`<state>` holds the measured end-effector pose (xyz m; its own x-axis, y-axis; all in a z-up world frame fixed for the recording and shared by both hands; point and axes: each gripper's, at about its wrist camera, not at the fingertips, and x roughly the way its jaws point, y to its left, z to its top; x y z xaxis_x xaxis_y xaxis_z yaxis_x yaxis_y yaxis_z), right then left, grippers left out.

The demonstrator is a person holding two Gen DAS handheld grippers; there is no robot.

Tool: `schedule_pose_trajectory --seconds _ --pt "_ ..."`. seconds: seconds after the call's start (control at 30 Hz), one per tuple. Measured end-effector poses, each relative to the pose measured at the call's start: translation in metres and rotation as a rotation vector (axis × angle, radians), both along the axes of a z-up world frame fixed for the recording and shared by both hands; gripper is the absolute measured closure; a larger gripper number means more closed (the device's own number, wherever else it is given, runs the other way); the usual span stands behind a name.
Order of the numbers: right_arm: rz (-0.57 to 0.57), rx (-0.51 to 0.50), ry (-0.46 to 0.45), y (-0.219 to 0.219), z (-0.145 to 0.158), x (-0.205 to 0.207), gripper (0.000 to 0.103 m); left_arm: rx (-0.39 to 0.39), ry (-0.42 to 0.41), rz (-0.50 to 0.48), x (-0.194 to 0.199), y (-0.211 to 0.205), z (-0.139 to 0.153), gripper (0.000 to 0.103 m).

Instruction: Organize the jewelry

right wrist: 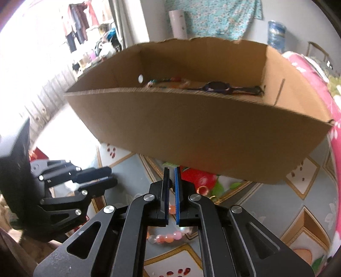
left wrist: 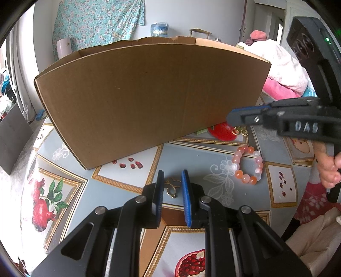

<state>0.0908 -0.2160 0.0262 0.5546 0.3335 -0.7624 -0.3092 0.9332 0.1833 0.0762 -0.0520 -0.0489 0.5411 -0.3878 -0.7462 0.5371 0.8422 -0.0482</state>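
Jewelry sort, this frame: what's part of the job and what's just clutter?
Job:
- cardboard box
- bead bracelet
- gold hoops
- gold ornament
- watch, already in the box

Lying about:
- floral cloth on the wall
- bedding
- white roll
- blue jar

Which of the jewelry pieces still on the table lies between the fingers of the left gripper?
The small gold openwork piece lies between the fingers of the left gripper. The pink and orange bead bracelet lies apart, further right on the table.
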Motion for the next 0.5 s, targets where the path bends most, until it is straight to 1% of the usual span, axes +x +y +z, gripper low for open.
schedule_pose_trajectory --seconds 0.17,0.27,0.37,0.5 --pt "-0.007 0.048 -0.017 -0.006 0.009 -0.002 0.100 -0.021 0.009 0.012 0.001 0.007 0.004 0.088" --pt "0.000 0.075 -0.040 -0.011 0.022 -0.008 0.100 -0.038 -0.018 0.007 -0.005 0.011 0.016 0.088" --pt "0.012 0.102 -0.072 -0.005 0.039 -0.010 0.100 -0.071 -0.040 0.005 -0.010 0.016 0.035 0.088" --pt "0.040 0.143 -0.135 -0.004 0.062 -0.012 0.100 -0.154 -0.085 -0.015 -0.020 0.025 0.073 0.088"
